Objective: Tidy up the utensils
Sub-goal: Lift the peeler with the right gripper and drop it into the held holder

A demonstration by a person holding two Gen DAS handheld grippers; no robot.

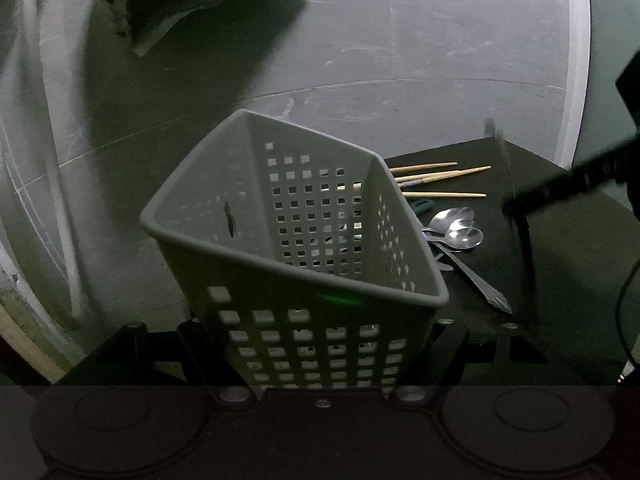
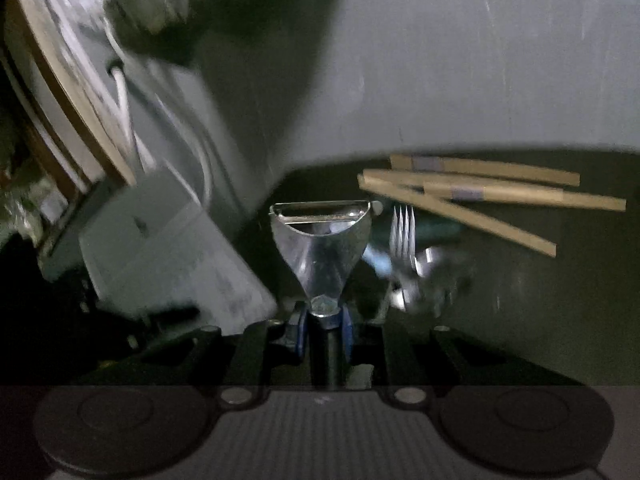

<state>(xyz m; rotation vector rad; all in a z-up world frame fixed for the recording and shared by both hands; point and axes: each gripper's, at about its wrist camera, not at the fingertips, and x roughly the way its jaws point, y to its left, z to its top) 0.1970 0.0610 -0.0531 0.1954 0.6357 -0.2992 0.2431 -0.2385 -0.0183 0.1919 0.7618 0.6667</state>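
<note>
A grey perforated basket (image 1: 296,216) is held tilted, its open top facing the camera and nothing visible inside. My left gripper (image 1: 316,336) is shut on its lower walls. My right gripper (image 2: 324,336) is shut on the handle of a metal peeler (image 2: 320,240), whose blade points away from me. The basket (image 2: 168,248) shows blurred at the left of the right wrist view. On the dark mat (image 1: 560,280) lie wooden chopsticks (image 1: 440,178) (image 2: 480,192), spoons (image 1: 460,232) and a fork (image 2: 404,232). The right gripper (image 1: 568,184) shows as a blurred black shape over the mat.
A teal-handled tool (image 1: 420,206) lies beside the spoons. Grey floor surrounds the mat. A crumpled dark cloth (image 1: 180,0) lies at the far left. A white hose (image 1: 52,160) runs along the left edge.
</note>
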